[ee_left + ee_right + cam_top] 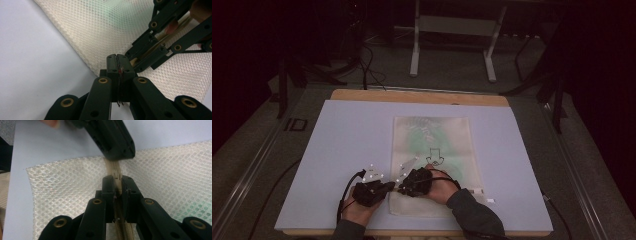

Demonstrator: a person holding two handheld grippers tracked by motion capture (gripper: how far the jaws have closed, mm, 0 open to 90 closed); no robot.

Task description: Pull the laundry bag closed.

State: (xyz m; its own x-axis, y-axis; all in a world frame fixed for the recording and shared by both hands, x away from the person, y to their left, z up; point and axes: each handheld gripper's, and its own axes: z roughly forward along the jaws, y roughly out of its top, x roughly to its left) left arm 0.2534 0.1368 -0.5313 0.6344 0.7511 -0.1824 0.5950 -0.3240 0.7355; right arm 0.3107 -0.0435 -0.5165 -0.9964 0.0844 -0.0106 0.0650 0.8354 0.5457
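Mesh bag (62, 182) zipper (113, 167) clamped in right gripper (117, 185), left gripper (117, 62) closed

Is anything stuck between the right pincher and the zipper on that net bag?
No. The right gripper is shut straight on the zipper of the mesh bag. The left gripper pinches the same zipper just ahead, not between them.
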